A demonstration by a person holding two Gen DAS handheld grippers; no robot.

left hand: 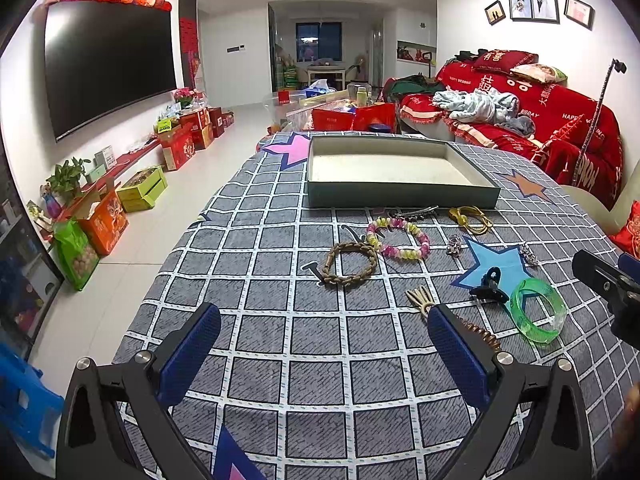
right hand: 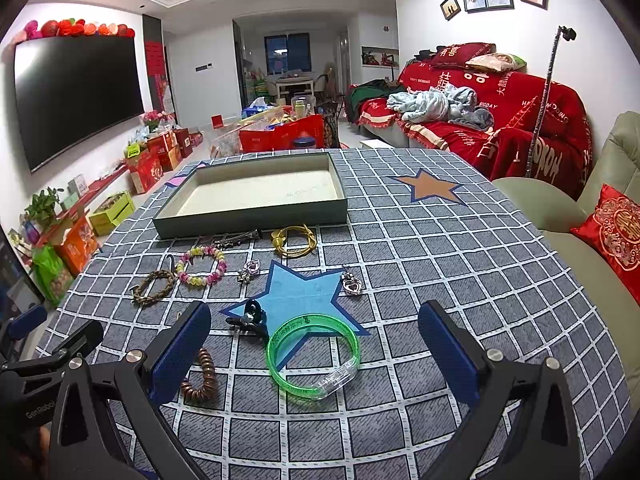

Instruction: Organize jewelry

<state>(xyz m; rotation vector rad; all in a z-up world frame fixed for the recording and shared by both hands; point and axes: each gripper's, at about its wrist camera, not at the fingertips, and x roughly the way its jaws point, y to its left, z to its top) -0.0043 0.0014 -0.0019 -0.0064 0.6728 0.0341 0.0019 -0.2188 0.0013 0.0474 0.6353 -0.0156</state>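
Both grippers (left hand: 324,354) (right hand: 314,354) spread wide, empty; green bangle (right hand: 313,354) between right fingers; black clip (right hand: 248,320), coil tie (right hand: 202,380) beside; tray (right hand: 256,216) beyond

A: The green bangle (right hand: 314,354) at lower centre looks like glossy translucent plastic, and the tablecloth (right hand: 440,280) under it is matt woven cloth.

B: The braided bracelet (left hand: 352,261) mid-frame looks like rough cord, and the box (left hand: 400,194) above it like matt card. The gripper's fingers (left hand: 190,354) at the bottom carry textured blue pads.
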